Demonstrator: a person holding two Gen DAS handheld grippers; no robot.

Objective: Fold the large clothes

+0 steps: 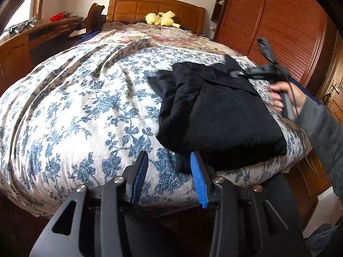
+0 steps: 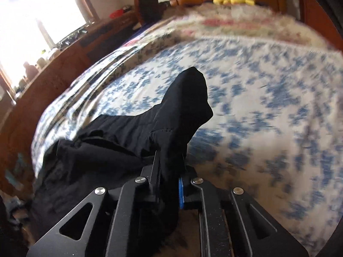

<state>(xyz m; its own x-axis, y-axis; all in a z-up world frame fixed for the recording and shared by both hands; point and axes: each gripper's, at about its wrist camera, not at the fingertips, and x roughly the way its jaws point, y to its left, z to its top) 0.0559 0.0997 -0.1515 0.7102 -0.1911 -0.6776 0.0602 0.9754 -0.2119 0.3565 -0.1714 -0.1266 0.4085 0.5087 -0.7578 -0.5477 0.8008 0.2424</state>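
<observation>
On the bed (image 1: 75,98), the left gripper (image 1: 169,177) hovers with fingers spread wide and empty beside the folded black garment (image 1: 220,115); the right gripper (image 2: 169,171) pinches a raised corner of it tight.

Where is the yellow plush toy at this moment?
In the left wrist view, the yellow plush toy lies at the far end of the bed, against the wooden headboard, far beyond the black garment.
</observation>
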